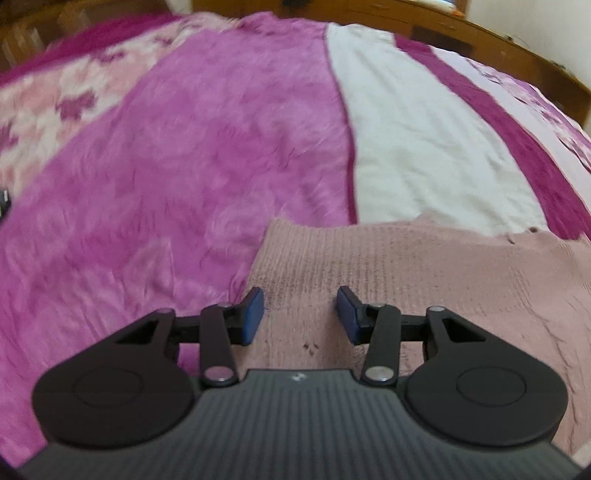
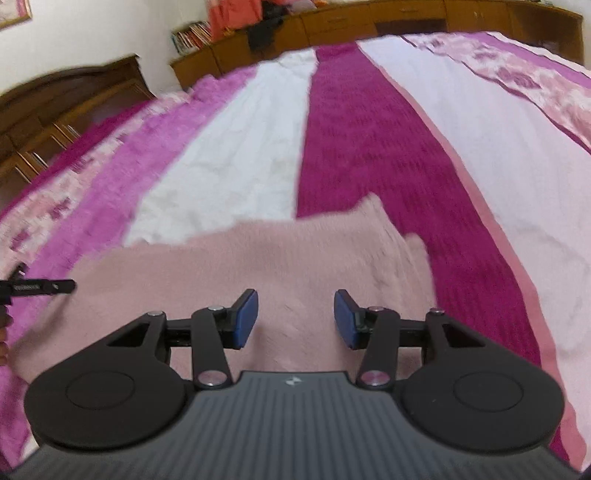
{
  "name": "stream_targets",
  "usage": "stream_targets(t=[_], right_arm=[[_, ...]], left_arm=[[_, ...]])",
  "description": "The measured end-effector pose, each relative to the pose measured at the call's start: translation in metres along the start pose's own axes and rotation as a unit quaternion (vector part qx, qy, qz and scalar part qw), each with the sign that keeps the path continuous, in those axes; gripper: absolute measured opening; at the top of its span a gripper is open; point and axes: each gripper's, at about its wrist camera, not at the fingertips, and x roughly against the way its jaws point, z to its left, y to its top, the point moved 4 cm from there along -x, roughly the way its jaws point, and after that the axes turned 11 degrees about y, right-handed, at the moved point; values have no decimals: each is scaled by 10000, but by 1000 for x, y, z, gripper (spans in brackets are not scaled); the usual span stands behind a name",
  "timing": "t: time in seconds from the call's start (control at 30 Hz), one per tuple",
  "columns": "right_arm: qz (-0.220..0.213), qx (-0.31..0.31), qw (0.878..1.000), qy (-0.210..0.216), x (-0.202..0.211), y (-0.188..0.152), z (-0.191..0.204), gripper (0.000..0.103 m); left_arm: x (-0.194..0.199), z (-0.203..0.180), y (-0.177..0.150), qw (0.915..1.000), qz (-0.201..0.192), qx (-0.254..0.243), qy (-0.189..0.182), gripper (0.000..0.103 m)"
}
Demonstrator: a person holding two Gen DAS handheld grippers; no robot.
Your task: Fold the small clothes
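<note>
A pale pink knitted garment (image 1: 424, 273) lies flat on the bed, and in the right wrist view the same garment (image 2: 258, 258) fills the middle. My left gripper (image 1: 300, 314) hangs above the garment's left part, near its left edge, open, with nothing between its blue pads (image 1: 253, 314). Above the garment's right part my right gripper (image 2: 295, 319) is open too, and its pads (image 2: 245, 317) hold nothing. Whether either gripper touches the knit cannot be told. A dark bar (image 2: 40, 287) at the far left of the right wrist view looks like part of the other gripper.
The bed is covered by a blanket (image 1: 207, 155) striped in pink, white and magenta, with a floral band at its side. Wooden cabinets (image 2: 388, 18) run along the far edge, and a wooden headboard (image 2: 74, 88) stands at the left. Books (image 2: 192, 35) sit on a shelf.
</note>
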Motion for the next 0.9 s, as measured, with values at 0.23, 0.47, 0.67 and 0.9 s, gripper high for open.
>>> stream_targets(t=[0.23,0.47,0.67,0.9], right_arm=[[-84,-573,9983,4,-1,-4,-23,54],[-602,-657,9960,-86,60,-14,-28,78],[-460,-1432,9886,18,90,-41,-59,78],[-96,-1578,9860,534,88,-71,-58,79]], left_arm=[[33,-1,-6,9999,75,-1,-92,46],[74,0,-36,9988,443,55,-205,52],[96,1,-63,9984,537,170,-40,59],[115,-7,-74,9988,480,129,47,68]])
